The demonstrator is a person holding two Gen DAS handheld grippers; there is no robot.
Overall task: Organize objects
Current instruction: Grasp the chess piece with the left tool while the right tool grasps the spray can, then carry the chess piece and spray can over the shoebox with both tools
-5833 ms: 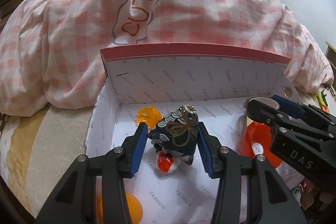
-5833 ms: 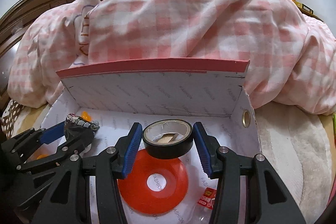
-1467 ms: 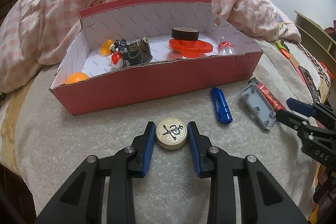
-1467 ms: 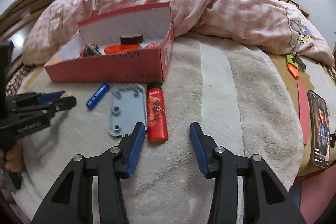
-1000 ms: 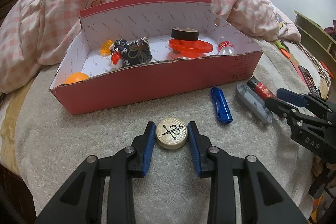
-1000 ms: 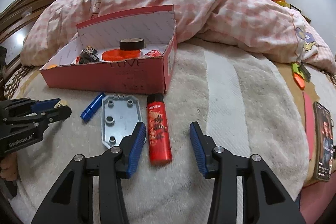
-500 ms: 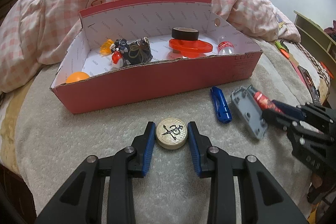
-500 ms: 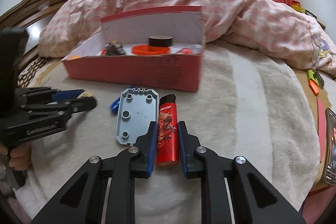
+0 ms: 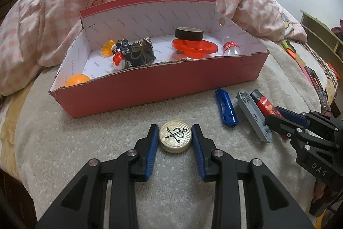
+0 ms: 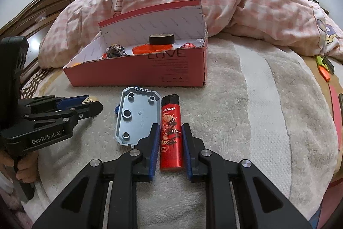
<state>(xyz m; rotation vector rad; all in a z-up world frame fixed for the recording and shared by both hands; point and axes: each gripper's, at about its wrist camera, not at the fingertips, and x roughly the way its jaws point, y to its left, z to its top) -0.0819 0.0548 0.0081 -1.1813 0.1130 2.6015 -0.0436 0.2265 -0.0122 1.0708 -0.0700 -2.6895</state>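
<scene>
One box, two grippers.

Both wrist views low, near blanket, angled down – share red box.

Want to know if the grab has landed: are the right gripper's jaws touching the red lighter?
Touching. In the right wrist view, the right gripper has its blue pads pressed against both sides of the red lighter, with no gap showing.
</scene>
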